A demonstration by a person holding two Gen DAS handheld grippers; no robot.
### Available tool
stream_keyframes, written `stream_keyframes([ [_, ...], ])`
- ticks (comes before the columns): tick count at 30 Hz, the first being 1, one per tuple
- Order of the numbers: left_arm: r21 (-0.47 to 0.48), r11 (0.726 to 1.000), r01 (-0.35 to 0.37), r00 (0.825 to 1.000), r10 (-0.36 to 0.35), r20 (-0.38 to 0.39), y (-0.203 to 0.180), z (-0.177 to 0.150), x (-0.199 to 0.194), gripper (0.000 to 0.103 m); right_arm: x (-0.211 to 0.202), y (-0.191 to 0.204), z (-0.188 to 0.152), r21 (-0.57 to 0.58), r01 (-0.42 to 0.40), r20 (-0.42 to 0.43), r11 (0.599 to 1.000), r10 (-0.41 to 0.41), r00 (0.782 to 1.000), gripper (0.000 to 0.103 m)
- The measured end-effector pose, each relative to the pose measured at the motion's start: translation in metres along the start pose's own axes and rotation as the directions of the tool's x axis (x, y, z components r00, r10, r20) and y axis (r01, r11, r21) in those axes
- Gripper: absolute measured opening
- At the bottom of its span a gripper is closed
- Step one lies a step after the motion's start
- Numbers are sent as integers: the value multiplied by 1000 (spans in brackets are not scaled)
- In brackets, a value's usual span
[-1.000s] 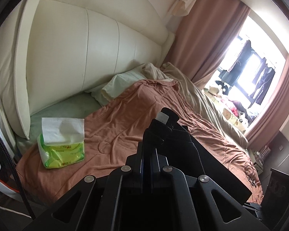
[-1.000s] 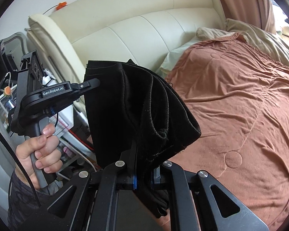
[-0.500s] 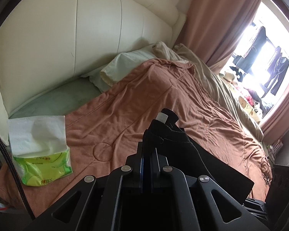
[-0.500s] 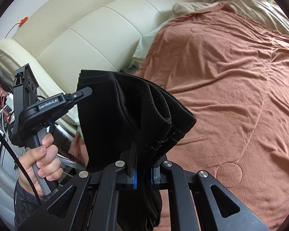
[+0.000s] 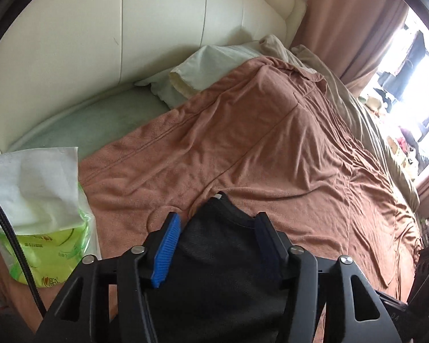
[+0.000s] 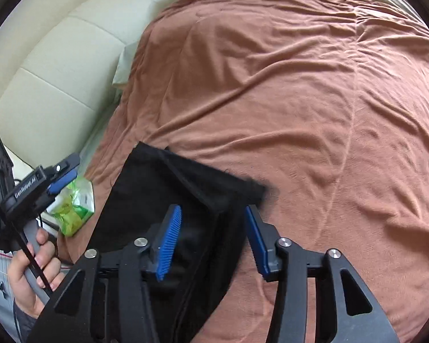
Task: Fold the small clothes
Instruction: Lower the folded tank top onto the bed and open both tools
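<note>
On brown blanket (image 6: 300,100): green tissue pack (image 5: 43,228) w/ white tissue sticking out.

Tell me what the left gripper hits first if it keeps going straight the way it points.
Probably the black garment lying between the open fingers of the left gripper, then the brown blanket beyond it. Depth is hard to judge here.

Bed (image 5: 271,148) had a rumpled brown blanket (image 6: 286,85), cream padded headboard (image 5: 128,43) behind, pale pillow (image 5: 203,68) at its base. Pinkish-brown curtains (image 5: 354,23) framed a bright, overexposed window (image 5: 414,71) on the far side.
</note>
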State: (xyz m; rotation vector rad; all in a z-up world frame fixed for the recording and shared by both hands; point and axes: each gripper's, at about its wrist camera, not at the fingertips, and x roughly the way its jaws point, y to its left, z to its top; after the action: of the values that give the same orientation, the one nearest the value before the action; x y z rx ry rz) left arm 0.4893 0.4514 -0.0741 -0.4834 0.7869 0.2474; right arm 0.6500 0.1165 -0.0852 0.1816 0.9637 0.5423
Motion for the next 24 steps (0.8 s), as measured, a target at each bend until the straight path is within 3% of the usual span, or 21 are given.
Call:
stream_keyframes([
  [12,-23,999,43,998,-44,-49,15,-43,-29,59,-15,-24,-32,-8,-52,-29,999,52,998,45],
  [24,-15,996,85,994,-86,-68,13,-103,-69,59,-34,-8,-81,-53,-70,-57,996,67,996,45],
])
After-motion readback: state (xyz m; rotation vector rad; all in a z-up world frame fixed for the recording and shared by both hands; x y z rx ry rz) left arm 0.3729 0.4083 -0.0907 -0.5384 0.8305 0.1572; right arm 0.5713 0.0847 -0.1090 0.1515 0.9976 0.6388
